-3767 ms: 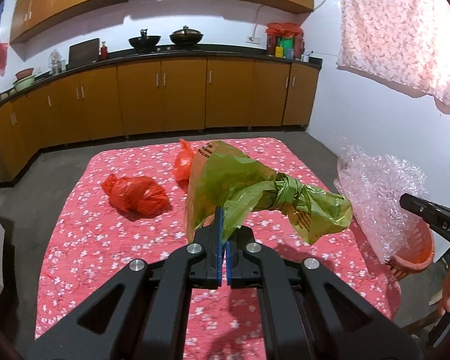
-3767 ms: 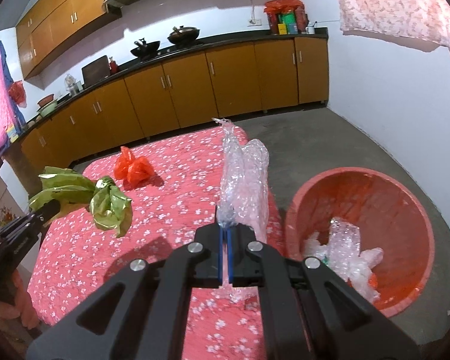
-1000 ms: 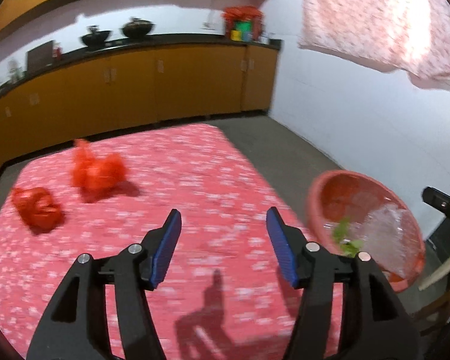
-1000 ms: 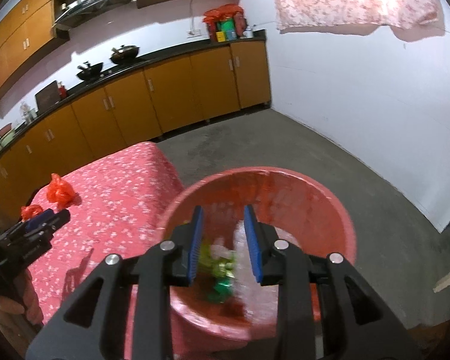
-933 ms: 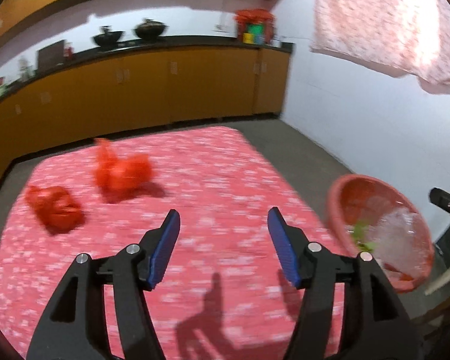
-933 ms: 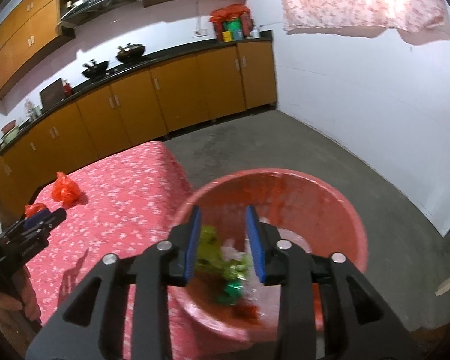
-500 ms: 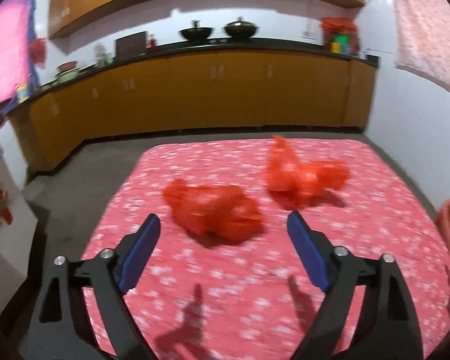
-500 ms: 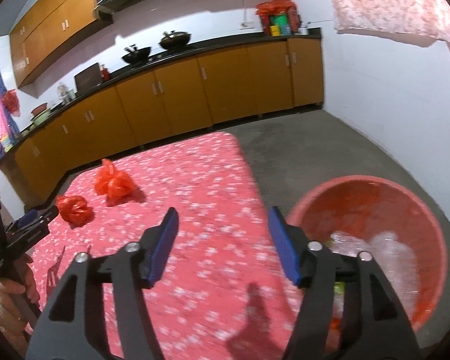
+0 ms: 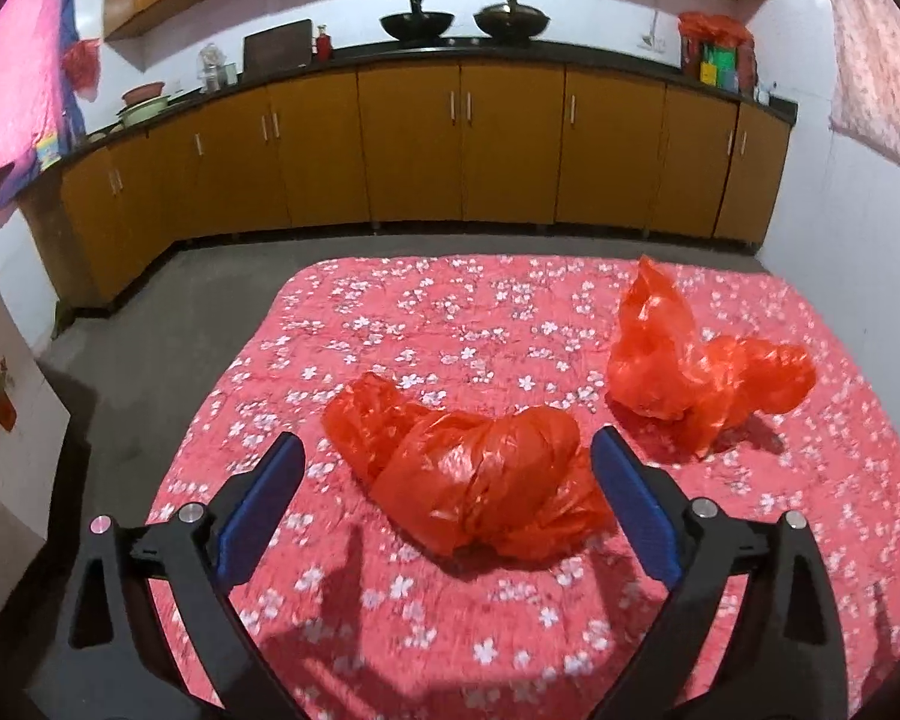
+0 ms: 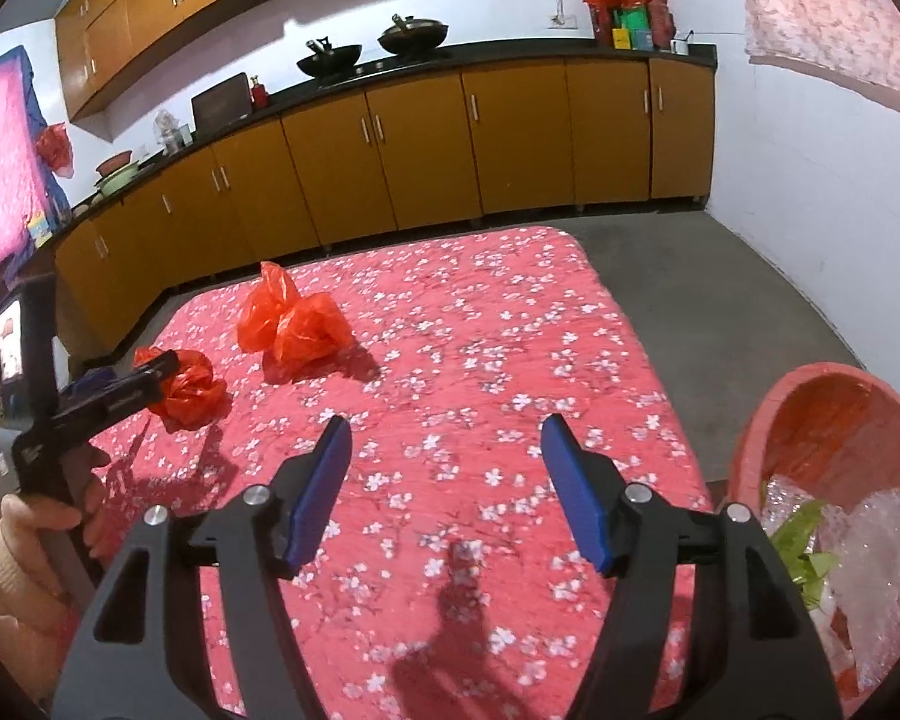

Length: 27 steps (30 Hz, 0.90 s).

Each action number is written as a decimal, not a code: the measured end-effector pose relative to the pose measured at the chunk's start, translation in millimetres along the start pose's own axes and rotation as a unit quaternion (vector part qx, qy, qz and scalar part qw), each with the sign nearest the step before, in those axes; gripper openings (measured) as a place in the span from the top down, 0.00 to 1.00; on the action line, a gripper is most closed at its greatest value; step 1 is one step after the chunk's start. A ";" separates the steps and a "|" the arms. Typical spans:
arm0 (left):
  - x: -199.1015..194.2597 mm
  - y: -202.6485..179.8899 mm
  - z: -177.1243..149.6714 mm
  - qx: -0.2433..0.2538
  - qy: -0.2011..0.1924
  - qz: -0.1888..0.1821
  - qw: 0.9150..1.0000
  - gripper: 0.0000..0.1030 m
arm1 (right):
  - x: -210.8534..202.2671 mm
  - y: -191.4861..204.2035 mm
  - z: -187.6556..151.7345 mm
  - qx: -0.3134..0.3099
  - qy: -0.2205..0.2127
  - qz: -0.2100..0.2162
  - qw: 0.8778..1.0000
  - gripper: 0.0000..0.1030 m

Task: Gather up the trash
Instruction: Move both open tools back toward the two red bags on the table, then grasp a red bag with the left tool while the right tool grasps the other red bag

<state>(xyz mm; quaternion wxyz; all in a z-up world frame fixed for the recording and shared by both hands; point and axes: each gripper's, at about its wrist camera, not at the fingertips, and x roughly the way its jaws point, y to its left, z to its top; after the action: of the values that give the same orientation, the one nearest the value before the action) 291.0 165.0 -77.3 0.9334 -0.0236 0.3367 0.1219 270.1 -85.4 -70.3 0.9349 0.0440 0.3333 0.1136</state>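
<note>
Two crumpled red plastic bags lie on the red floral tablecloth (image 9: 450, 312). The nearer red bag (image 9: 480, 480) sits just ahead of my left gripper (image 9: 447, 441), partly between its blue pads, which do not touch it; the jaws are still opening. The farther red bag (image 9: 690, 372) lies to its right. In the right wrist view, my right gripper (image 10: 445, 425) stands open over bare cloth with nothing between its fingers. The left gripper (image 10: 150, 375) shows at the left, its tips at the nearer red bag (image 10: 189, 390), with the farther bag (image 10: 294, 324) beyond.
A red basin (image 10: 822, 414) off the table's right edge holds bubble wrap (image 10: 876, 546) and a green bag (image 10: 801, 546). A hand (image 10: 36, 516) grips the left tool. Brown cabinets (image 9: 462, 144) line the back wall across grey floor. A pink cloth (image 10: 834, 6) hangs at right.
The green bag and bubble wrap left the grippers and lie in the basin. Both grippers swung left from the basin to the table and opened wider; the left one came up to the nearer red bag.
</note>
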 end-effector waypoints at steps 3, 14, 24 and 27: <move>10.9 2.2 -0.8 -0.001 0.019 -0.010 1.000 0.07 | 7.8 3.8 2.4 0.000 0.002 0.004 1.000 0.37; 21.1 -8.9 2.9 0.027 0.032 -0.048 0.998 0.34 | 38.0 25.1 4.7 -0.008 0.013 0.021 1.000 0.37; 8.6 6.0 0.3 0.039 0.010 -0.038 0.998 0.43 | 51.4 33.9 10.0 -0.013 0.016 0.026 0.999 0.37; 1.1 22.0 0.5 0.030 0.004 -0.033 0.999 0.43 | 61.6 45.6 16.4 -0.019 0.015 0.036 0.999 0.37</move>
<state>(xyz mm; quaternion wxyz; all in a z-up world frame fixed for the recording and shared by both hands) 286.8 186.6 -76.8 0.9359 -0.0071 0.3427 0.0808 318.4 -26.4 -88.2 0.9259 0.0363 0.3432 0.1538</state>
